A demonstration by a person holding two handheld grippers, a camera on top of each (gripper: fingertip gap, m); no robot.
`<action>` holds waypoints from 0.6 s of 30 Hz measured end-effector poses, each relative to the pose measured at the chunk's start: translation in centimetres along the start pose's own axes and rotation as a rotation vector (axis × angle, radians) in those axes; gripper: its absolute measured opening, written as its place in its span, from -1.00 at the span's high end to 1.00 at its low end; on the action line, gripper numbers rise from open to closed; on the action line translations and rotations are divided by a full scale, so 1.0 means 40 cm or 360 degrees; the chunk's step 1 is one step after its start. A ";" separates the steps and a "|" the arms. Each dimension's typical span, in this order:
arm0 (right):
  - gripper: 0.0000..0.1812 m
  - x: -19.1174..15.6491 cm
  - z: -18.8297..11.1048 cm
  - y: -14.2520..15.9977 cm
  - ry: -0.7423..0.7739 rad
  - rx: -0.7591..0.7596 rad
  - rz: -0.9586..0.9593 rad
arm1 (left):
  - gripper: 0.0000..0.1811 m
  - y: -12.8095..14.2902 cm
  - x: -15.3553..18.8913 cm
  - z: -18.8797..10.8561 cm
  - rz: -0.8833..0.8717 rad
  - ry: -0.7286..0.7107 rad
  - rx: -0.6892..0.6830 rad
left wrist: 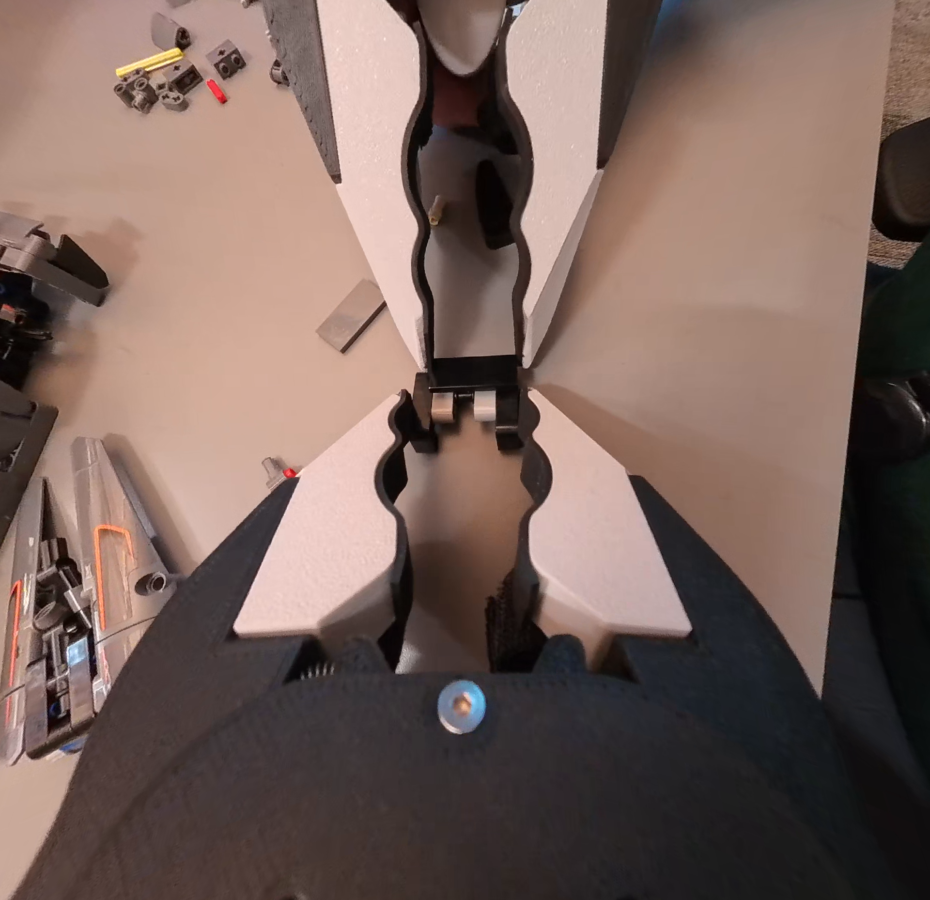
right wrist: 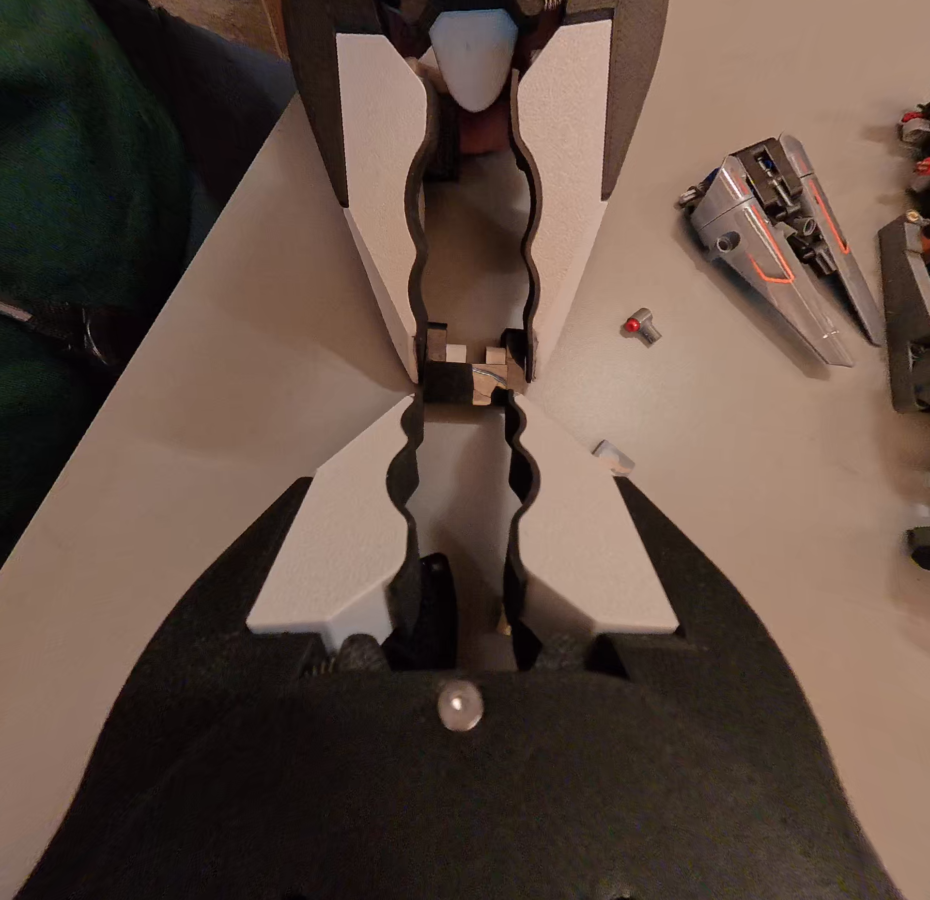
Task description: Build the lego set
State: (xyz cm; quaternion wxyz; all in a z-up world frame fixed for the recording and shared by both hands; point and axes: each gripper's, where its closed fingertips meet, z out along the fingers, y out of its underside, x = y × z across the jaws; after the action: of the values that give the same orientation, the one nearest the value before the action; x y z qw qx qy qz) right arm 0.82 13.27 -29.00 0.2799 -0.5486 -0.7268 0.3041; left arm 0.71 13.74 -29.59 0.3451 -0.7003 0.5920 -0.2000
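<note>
A small black lego assembly (left wrist: 473,378) with two pale grey pins on its underside hangs above the table between both grippers, which face each other tip to tip. My left gripper (left wrist: 465,425) comes from below in its view and is shut on the assembly's two black side pieces. My right gripper (left wrist: 473,360) comes from the top and clamps the black plate. In the right wrist view my right gripper (right wrist: 463,403) is shut on the same black assembly (right wrist: 445,381), and the left gripper (right wrist: 473,340) holds its far end.
Loose grey pieces (left wrist: 176,78), a yellow axle (left wrist: 148,63) and a grey tile (left wrist: 352,317) lie on the white table (left wrist: 679,322). Grey wedge panels with orange lines (left wrist: 105,564) (right wrist: 775,252) lie nearby, as do a red-tipped pin (right wrist: 641,326) and a clear piece (right wrist: 614,455). A person's green clothing (right wrist: 75,171) is beyond the table edge. Left and right tips are no more than a few centimetres apart. The grey tile (left wrist: 352,317) is about 4 cm from both grippers' fingertips.
</note>
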 end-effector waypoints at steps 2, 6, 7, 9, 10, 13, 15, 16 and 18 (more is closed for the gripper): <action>0.67 0.000 0.000 -0.001 -0.0018 0.0020 0.0027 | 0.55 0.000 0.000 0.000 0.0000 0.0001 0.0000; 0.67 0.004 -0.004 -0.001 -0.0024 0.0039 0.0053 | 0.55 0.000 0.000 0.000 0.0003 -0.0002 0.0001; 0.67 0.006 -0.006 -0.003 -0.0020 0.0046 0.0057 | 0.55 0.000 0.000 0.000 0.0003 -0.0001 0.0001; 0.68 0.008 -0.008 -0.005 -0.0011 0.0054 0.0060 | 0.55 0.000 0.000 0.000 0.0001 0.0001 0.0001; 0.67 0.008 -0.005 -0.001 -0.0013 0.0039 0.0059 | 0.55 0.000 0.000 0.000 0.0000 0.0003 0.0001; 0.67 0.009 -0.001 0.004 -0.0018 0.0029 0.0065 | 0.55 0.000 0.001 0.000 -0.0002 0.0008 0.0001; 0.67 0.009 0.000 0.005 -0.0016 0.0026 0.0062 | 0.55 0.000 0.001 0.000 -0.0004 0.0010 0.0001; 0.67 0.009 0.000 0.005 -0.0015 0.0023 0.0061 | 0.55 0.000 0.001 -0.001 -0.0003 0.0011 0.0001; 0.67 0.008 0.001 0.006 -0.0008 0.0009 0.0044 | 0.55 0.000 0.001 -0.001 -0.0003 0.0013 0.0000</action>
State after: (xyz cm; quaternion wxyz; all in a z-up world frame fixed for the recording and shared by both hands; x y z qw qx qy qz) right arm 0.86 13.61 -29.19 0.2754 -0.5570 -0.7189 0.3115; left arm 0.68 13.70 -29.58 0.3426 -0.7001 0.5927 -0.2031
